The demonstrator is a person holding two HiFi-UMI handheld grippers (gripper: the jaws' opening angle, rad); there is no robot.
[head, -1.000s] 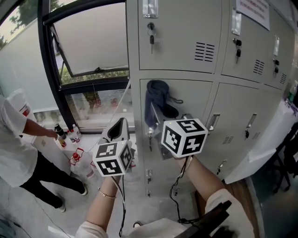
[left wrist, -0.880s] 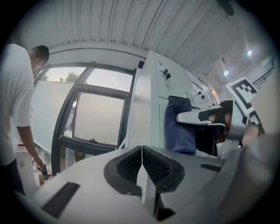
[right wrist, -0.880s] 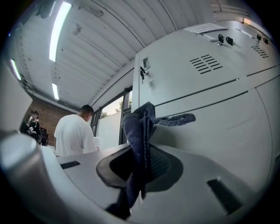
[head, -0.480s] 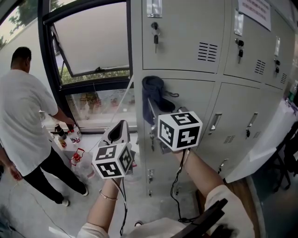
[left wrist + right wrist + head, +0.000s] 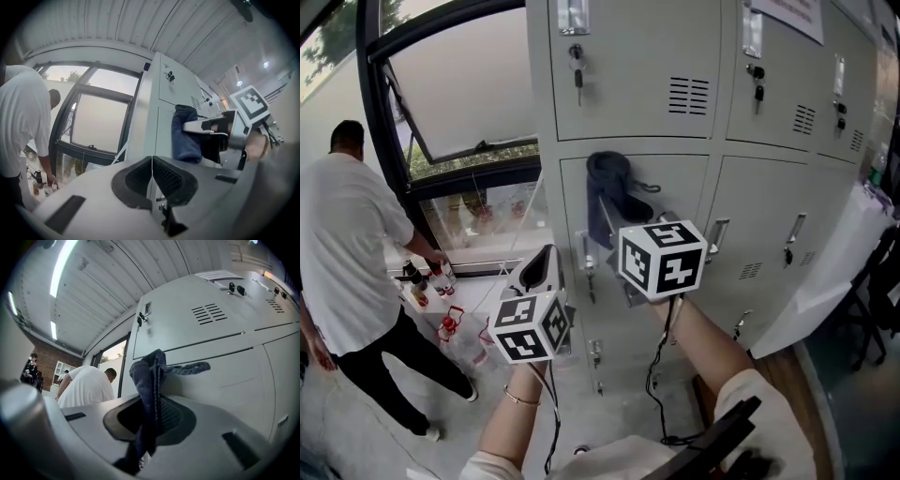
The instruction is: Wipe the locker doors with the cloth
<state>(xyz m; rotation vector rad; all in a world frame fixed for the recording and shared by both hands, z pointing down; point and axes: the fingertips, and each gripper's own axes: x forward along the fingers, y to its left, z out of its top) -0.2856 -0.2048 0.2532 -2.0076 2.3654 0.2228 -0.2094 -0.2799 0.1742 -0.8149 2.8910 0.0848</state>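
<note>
A dark blue cloth (image 5: pixel 609 195) is pressed against the upper left of a grey lower locker door (image 5: pixel 675 272), and my right gripper (image 5: pixel 617 234) is shut on it. In the right gripper view the cloth (image 5: pixel 149 394) hangs between the closed jaws, with one strip trailing right across the door (image 5: pixel 225 376). My left gripper (image 5: pixel 542 267) sits lower and to the left, shut with nothing in it, away from the lockers. The left gripper view shows its closed pads (image 5: pixel 152 176), with the cloth (image 5: pixel 186 133) and my right gripper (image 5: pixel 206 127) beyond.
Upper locker doors (image 5: pixel 628 66) have keys in their locks. A person in a white shirt (image 5: pixel 347 253) bends over bottles (image 5: pixel 427 281) on the floor by the window (image 5: pixel 459 103) at left. White sheeting (image 5: pixel 834 272) hangs at right. A cable (image 5: pixel 661 375) dangles from my right gripper.
The view has shifted right, so the lockers sit further left in the frame. The cloth has moved slightly up the door. The person at left has stood up and stepped nearer the window.
</note>
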